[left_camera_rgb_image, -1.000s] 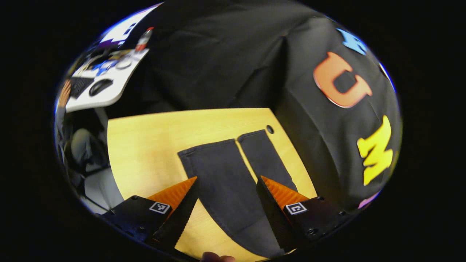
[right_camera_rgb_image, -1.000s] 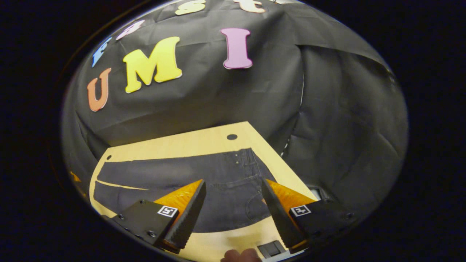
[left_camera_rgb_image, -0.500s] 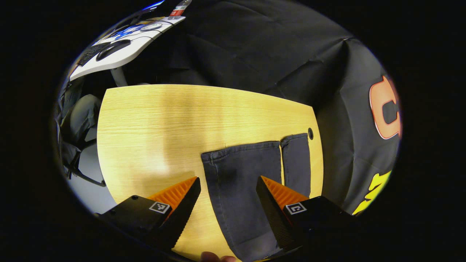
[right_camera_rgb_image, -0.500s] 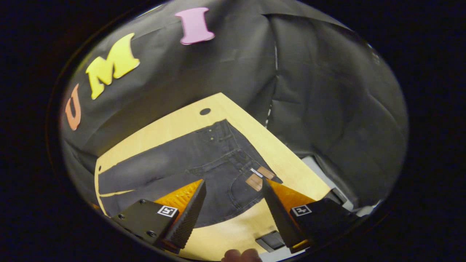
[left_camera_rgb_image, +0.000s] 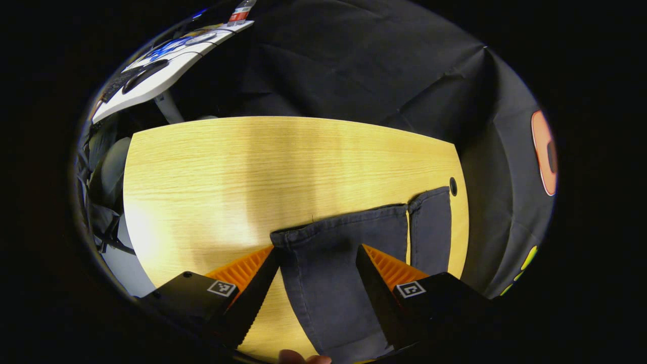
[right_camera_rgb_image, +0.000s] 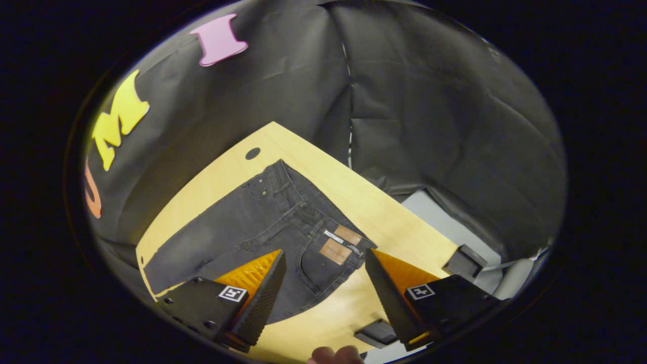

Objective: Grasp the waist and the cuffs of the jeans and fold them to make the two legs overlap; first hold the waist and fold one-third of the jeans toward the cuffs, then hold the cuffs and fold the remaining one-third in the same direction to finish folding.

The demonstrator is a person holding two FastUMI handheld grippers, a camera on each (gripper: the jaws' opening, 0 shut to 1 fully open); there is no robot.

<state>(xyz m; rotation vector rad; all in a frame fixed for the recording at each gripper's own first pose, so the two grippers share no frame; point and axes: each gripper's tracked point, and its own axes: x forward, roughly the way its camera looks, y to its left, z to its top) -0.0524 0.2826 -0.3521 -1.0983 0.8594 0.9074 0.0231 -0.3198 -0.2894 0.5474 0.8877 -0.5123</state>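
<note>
We see the dark jeans (right_camera_rgb_image: 263, 222) lying flat on the wooden table (left_camera_rgb_image: 227, 167), cuffs (left_camera_rgb_image: 349, 222) toward the left gripper (left_camera_rgb_image: 316, 253), waist (right_camera_rgb_image: 328, 242) toward the right gripper (right_camera_rgb_image: 326, 258). Both grippers hover above the cloth, jaws spread wide, holding nothing.

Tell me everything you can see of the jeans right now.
The jeans are dark grey denim, spread flat and unfolded on the wooden table. The waist, with small buttons and tan tags, lies in the right gripper view; two side-by-side cuffs, a thin gap between, lie in the left gripper view. Both grippers hover open above, neither touching.
</note>
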